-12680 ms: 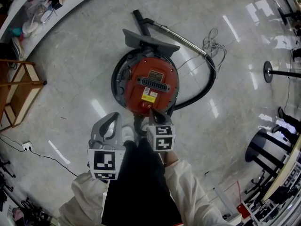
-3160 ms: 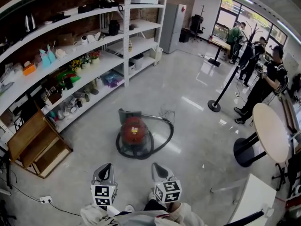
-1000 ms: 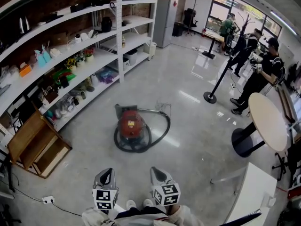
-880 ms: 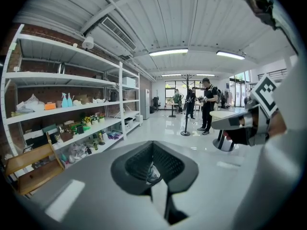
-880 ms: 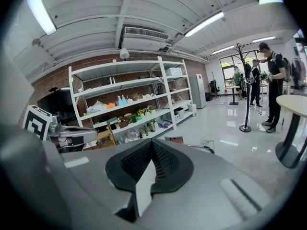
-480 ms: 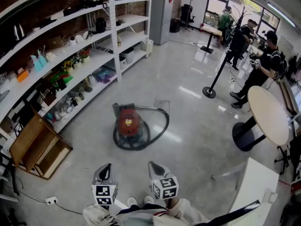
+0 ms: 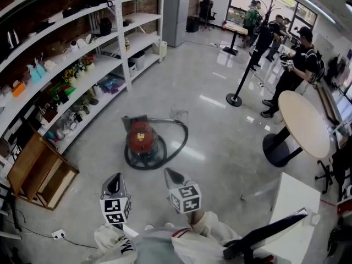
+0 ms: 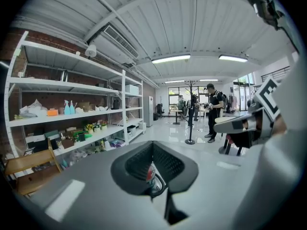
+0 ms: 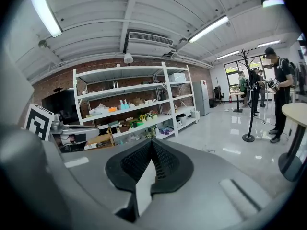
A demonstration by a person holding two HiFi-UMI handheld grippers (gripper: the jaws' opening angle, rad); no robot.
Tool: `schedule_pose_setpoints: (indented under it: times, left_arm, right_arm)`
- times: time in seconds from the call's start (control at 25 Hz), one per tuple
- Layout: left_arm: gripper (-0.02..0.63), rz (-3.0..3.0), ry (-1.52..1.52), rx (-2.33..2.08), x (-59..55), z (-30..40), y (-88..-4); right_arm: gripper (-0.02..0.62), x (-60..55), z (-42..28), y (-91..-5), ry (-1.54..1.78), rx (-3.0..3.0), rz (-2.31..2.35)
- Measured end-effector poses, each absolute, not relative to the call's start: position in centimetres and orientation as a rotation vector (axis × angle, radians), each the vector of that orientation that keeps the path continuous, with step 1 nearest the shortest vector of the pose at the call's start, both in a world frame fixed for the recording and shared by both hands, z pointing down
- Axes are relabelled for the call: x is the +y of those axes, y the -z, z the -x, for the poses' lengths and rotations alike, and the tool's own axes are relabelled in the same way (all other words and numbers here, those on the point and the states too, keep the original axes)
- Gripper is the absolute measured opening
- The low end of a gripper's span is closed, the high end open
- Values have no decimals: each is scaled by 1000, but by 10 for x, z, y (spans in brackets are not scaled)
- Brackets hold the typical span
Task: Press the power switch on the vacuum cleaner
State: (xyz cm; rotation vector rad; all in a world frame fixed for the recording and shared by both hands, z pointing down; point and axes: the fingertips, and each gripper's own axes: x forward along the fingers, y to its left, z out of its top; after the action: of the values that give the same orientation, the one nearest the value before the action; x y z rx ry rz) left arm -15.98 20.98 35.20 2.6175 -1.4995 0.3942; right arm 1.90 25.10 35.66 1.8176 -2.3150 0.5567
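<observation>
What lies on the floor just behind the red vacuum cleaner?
Its grey floor nozzle lies behind the vacuum cleaner, with the black hose looping round one side. The floor beneath the body is covered.

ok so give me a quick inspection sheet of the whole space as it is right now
Surface: glossy grey floor, reflecting the ceiling lights.
Job's things: round red vacuum cleaner standing well ahead of the person, black hose looped round it; switch too small to tell.
Clutter: low wooden rack beside the shelves.
Grippers: left tongs and right tongs both shut, empty, far from the vacuum.
Cables: thin cord on the floor behind the vacuum; white socket block with a lead, lower left.
Surroundings: stocked white shelving, round beige table, black post stand, people beyond.
</observation>
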Motion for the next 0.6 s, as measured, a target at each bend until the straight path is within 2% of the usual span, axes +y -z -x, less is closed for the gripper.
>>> schedule_pose_setpoints:
  times: [0.6]
  left_arm:
    - [0, -2652, -367, -1518, 196, 152, -346]
  right_arm:
    - [-2, 236, -22, -344, -471, -2357, -1828]
